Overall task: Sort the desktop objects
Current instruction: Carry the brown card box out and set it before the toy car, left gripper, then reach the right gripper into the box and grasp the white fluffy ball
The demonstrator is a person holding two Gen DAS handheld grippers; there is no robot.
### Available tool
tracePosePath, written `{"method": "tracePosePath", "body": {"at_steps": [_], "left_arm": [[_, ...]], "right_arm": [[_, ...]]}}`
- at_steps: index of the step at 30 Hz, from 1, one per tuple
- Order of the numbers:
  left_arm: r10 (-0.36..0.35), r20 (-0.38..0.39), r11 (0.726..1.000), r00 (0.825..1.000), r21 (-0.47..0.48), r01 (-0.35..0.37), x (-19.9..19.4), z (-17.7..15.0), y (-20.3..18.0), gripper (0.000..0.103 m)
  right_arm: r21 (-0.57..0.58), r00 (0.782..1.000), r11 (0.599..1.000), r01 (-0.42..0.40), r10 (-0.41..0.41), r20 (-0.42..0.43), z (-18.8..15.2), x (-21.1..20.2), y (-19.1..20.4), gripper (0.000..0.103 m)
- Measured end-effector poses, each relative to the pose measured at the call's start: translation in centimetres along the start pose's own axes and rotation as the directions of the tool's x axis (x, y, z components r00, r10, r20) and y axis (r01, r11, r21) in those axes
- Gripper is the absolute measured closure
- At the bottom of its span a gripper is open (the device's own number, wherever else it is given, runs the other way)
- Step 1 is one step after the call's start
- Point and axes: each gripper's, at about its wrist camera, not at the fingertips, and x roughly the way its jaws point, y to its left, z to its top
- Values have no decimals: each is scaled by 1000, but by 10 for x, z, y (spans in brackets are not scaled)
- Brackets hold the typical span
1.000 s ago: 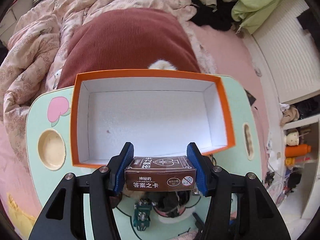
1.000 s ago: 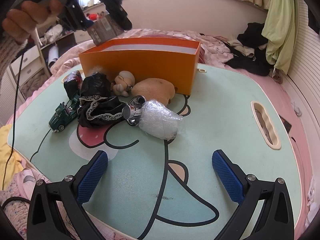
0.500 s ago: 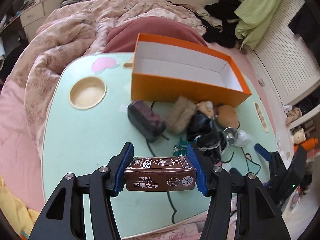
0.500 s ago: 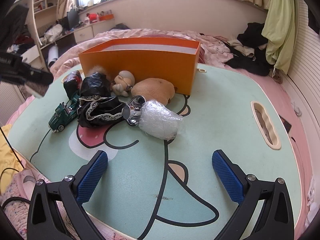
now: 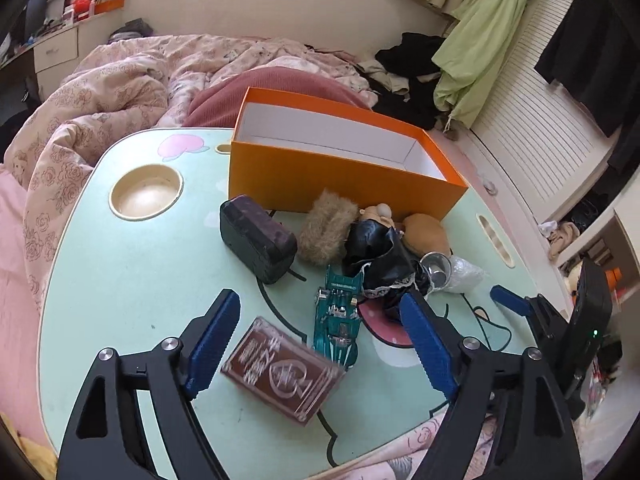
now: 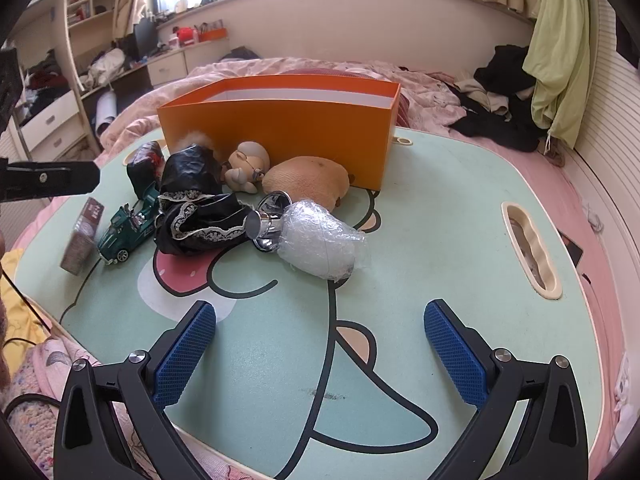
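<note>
My left gripper (image 5: 320,340) is open. A brown card box (image 5: 282,370) lies tilted on the table between its fingers, free of the pads; it also shows at the left of the right wrist view (image 6: 82,236). The orange box (image 5: 340,168) stands open and empty at the back of the table. In front of it lie a dark pouch (image 5: 258,238), a furry brown thing (image 5: 328,232), a green toy car (image 5: 338,316), a black lace cloth (image 6: 200,208), a small doll (image 6: 244,168), a tan plush (image 6: 308,180) and a bubble-wrapped item (image 6: 320,240). My right gripper (image 6: 320,354) is open and empty.
The mint green table (image 6: 440,240) has a round cup recess (image 5: 146,192) at its left and a slot handle (image 6: 530,248) at its right. A pink quilt (image 5: 100,100) and clothes (image 6: 508,112) lie on the bed behind.
My left gripper has pulled back from over the orange box to the table's near left, opened and let go of the card box. The right gripper has not moved.
</note>
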Motion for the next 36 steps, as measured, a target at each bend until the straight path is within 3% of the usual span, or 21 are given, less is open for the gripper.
{"method": "tracePosePath", "body": {"at_steps": [4,11,15,18,20,24,28,30,36], "left_arm": [[60,-2,998,998,-18,-60,-2,-21,13,21],[-4,21,999,1000,-41,4,-14,-52,29,21],[32,37,999,999,32,-33,-10,-61,17,21],[104,90,990,990,90,-112,-1,-65,1,16],[167,94,967,981,177,-182,10,-66,-15,14],[118,80,967,990,217,-133,16,-65,-22,12],[87,102,977,991,185,-105,10,-67,-15,12],[68,108,984,992,159,-85,8,-65,-9,12],[75,116,978,990,188,-96,6,-63,-16,12]], "right_arm": [[-4,1000,1000,-5,5,2,2,-1,0,0],[-5,1000,1000,-6,6,3,1,-1,-1,0],[-5,1000,1000,-6,6,3,2,-1,-1,0],[-5,1000,1000,-6,6,3,1,-2,-2,0],[-2,1000,1000,-4,4,0,2,-2,-4,0],[31,999,998,-48,48,4,10,-7,-16,0],[127,989,983,-132,122,83,43,-29,-36,0],[189,989,972,-140,127,75,72,-29,-52,0],[247,997,968,-48,63,-53,144,24,-81,31]]}}
